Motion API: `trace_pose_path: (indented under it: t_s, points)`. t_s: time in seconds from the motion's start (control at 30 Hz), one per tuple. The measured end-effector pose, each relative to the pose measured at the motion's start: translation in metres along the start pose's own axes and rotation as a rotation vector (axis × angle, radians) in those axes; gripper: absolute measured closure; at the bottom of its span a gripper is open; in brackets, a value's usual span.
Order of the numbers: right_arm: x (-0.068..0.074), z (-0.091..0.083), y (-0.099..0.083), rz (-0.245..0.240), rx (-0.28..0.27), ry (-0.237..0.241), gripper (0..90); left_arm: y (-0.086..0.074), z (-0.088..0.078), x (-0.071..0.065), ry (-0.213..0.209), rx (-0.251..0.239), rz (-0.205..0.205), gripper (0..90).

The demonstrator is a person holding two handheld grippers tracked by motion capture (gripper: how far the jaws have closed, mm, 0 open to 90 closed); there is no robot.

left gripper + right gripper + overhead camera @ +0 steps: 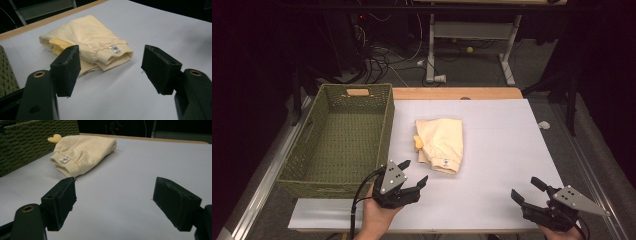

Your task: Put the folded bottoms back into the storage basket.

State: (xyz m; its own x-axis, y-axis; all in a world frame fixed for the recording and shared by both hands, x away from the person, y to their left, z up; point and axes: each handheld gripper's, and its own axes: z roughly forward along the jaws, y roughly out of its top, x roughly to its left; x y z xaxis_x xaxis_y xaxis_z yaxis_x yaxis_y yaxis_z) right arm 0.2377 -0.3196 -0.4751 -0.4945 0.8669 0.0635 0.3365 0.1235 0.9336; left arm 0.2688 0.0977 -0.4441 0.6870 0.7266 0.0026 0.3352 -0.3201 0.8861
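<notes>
My left gripper (412, 173), jaws apart and empty, hovers just short of the folded cream garment (441, 144) beside the green woven basket (343, 140). My right gripper (527, 191), also agape, sits well apart from the garment on the counter (507, 145).

No readable text; print too small on the white label (114, 48) of the folded cream garment (87, 40).

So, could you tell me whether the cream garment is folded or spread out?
Folded: the cream garment lies as a compact, layered bundle on the table, beside the green basket.
</notes>
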Motion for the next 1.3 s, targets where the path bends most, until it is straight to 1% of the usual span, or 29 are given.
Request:
trace_pose_path:
  t_s: [0.07,0.17,0.3,0.37,0.43,0.5,0.6,0.63,0.73,0.8,0.83,0.93,1.0,1.13,1.23,1.3]
  points:
    - [0.001,0.0,0.0,0.0,-0.001,0.002,19.4,0.003,0.003,0.001,-0.005,0.006,-0.005,29.7]
    - [0.001,0.0,0.0,0.0,-0.001,0.001,19.4,0.008,0.007,0.004,-0.01,0.01,-0.025,29.7]
    - [0.001,0.0,0.0,0.001,-0.002,-0.001,19.4,0.012,0.013,0.004,-0.013,0.006,-0.035,29.6]
    - [0.0,0.0,0.0,-0.001,-0.002,-0.002,19.4,0.016,0.016,0.005,-0.008,0.013,-0.044,26.9]
    - [0.0,0.0,0.0,-0.002,-0.001,-0.002,19.4,0.019,0.02,0.005,-0.003,0.019,-0.045,26.8]
    - [0.001,0.0,0.0,-0.001,-0.002,-0.002,19.4,0.022,0.024,0.006,-0.011,0.023,-0.053,25.6]
    - [0.0,0.0,0.0,-0.001,-0.002,0.0,19.4,0.026,0.032,0.007,-0.023,0.047,-0.064,24.8]
    - [0.0,0.0,0.0,-0.001,-0.002,0.0,19.4,0.026,0.032,0.007,-0.023,0.047,-0.064,24.1]
    - [0.001,-0.001,0.0,0.0,-0.003,0.001,19.4,0.029,0.038,0.009,-0.031,0.071,-0.077,23.9]
    - [0.001,-0.001,0.0,-0.001,-0.003,0.002,19.4,0.032,0.04,0.012,-0.039,0.088,-0.098,23.3]
    - [0.001,0.0,0.0,0.0,-0.003,0.001,19.4,0.033,0.042,0.012,-0.041,0.087,-0.107,22.9]
    - [0.001,0.0,0.0,-0.001,-0.002,0.002,19.4,0.038,0.045,0.014,-0.045,0.107,-0.105,22.6]
    - [0.001,0.0,0.0,0.0,-0.002,0.002,19.4,0.041,0.048,0.015,-0.042,0.122,-0.104,21.8]
    - [0.001,0.0,0.0,0.0,-0.003,0.004,19.4,0.046,0.051,0.016,-0.026,0.125,-0.11,21.6]
    - [0.001,0.0,0.0,0.001,-0.003,0.005,19.4,0.048,0.056,0.02,-0.035,0.134,-0.131,21.5]
    - [0.001,0.0,0.0,0.001,-0.003,0.006,19.4,0.048,0.059,0.022,-0.033,0.144,-0.148,20.9]
